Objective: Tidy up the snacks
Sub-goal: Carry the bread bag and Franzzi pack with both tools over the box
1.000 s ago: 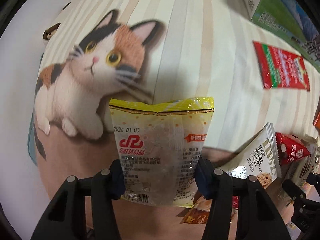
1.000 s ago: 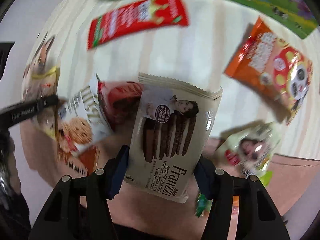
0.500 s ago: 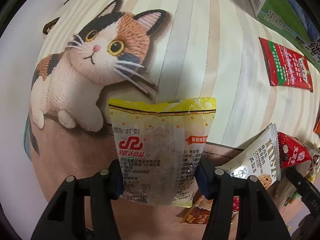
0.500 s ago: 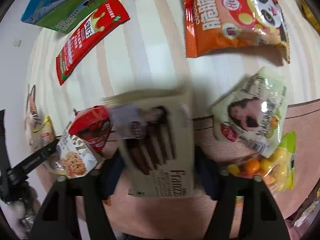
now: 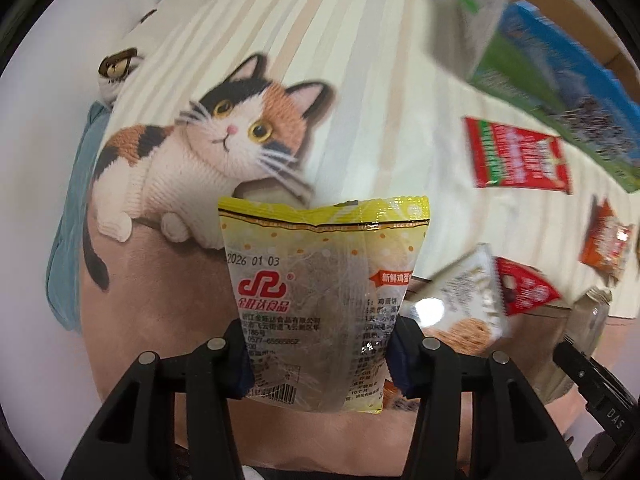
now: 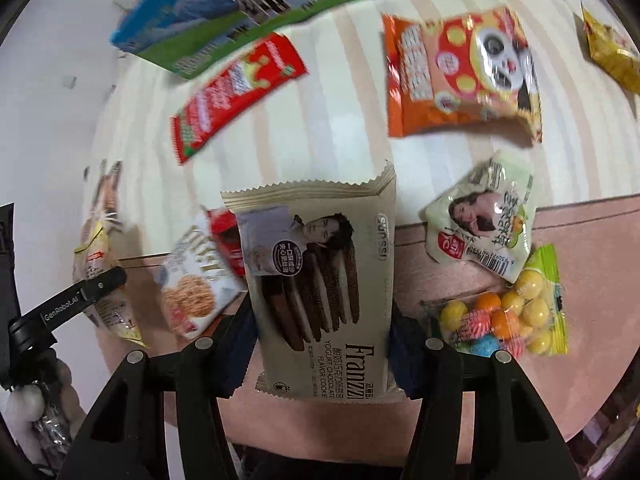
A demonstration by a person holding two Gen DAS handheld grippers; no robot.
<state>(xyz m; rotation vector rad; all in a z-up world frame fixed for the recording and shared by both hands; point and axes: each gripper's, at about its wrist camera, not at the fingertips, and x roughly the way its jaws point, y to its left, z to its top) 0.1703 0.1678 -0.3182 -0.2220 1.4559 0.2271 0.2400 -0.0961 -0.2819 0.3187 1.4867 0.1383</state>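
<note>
My left gripper (image 5: 322, 356) is shut on a yellow-topped clear snack bag (image 5: 324, 292) and holds it above the cat-print cloth (image 5: 360, 80). My right gripper (image 6: 322, 344) is shut on a beige Franzzi chocolate cookie pack (image 6: 320, 280) held above the cloth. The left gripper and its bag also show at the left edge of the right wrist view (image 6: 100, 272). A white cookie packet (image 6: 196, 280) and a small red packet (image 6: 228, 236) lie between the two grippers.
A red sachet (image 6: 236, 92), an orange panda bag (image 6: 460, 76), a pale green bag (image 6: 484, 220), a bag of coloured candy balls (image 6: 508, 312) and a yellow packet (image 6: 612, 52) lie on the cloth. A blue-green box (image 6: 280, 12) stands at the back.
Both grippers have risen and pulled back with their packs still held. The right view has swung, so the panda bag and candy bag now lie to the right.
</note>
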